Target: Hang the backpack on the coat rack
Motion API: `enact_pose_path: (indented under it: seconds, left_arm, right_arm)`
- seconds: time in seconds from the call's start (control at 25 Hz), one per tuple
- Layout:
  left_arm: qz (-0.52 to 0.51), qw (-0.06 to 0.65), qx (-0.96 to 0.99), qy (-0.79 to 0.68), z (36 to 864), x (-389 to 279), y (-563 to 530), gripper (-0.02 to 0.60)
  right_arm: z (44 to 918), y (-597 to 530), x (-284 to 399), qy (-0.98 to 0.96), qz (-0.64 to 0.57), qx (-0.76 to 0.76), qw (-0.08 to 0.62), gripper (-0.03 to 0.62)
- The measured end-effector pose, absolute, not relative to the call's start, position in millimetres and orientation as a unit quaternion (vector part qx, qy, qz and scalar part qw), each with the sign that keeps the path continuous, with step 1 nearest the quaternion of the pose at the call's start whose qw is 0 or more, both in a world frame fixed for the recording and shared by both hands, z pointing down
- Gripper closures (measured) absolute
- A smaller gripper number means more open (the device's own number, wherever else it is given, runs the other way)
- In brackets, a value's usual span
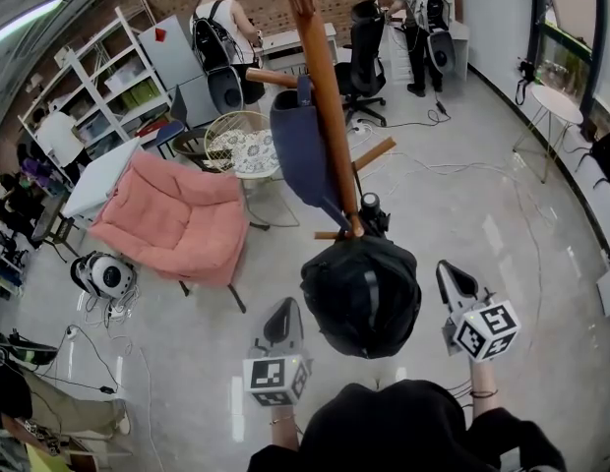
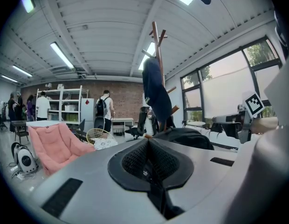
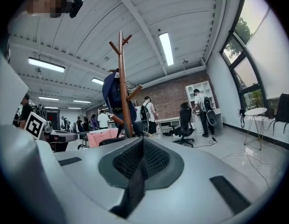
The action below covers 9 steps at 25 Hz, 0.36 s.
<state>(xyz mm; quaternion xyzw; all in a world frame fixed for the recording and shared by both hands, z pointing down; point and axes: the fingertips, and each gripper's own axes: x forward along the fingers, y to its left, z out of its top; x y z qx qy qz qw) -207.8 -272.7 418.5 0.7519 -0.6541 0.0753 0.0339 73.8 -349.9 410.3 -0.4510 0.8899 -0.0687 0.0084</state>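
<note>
The black backpack (image 1: 362, 293) hangs against the lower part of the wooden coat rack (image 1: 323, 87), by a short peg. A navy garment (image 1: 297, 146) hangs higher on the same pole. My left gripper (image 1: 283, 310) is shut and holds nothing, just left of the backpack. To the backpack's right my right gripper (image 1: 449, 269) is also shut with nothing in it. In the left gripper view the closed jaws (image 2: 149, 142) point at the backpack (image 2: 189, 137) and the rack (image 2: 158, 50). The right gripper view shows the closed jaws (image 3: 143, 141) with the rack (image 3: 122, 83) behind them.
A pink folding chair (image 1: 177, 219) stands left of the rack, with a wire basket table (image 1: 241, 146) behind it. A black office chair (image 1: 362, 62) and two people are farther back. Cables trail on the floor. A small white round table (image 1: 556, 101) stands at the right by the windows.
</note>
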Motion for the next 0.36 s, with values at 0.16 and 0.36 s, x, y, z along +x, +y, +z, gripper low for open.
enact_pose_path:
  seconds: [0.16, 0.36]
  left_arm:
    - [0.076, 0.036, 0.751, -0.655, 418.0, -208.7, -273.0, 0.566]
    - [0.077, 0.036, 0.751, -0.655, 421.0, -210.5, -276.7, 0.566]
  right_arm:
    - [409.7, -350.9, 74.5, 0.889, -0.067, -0.454, 0.008, 0.582]
    - [413.2, -355.5, 73.1, 0.888, -0.07, -0.454, 0.008, 0.582]
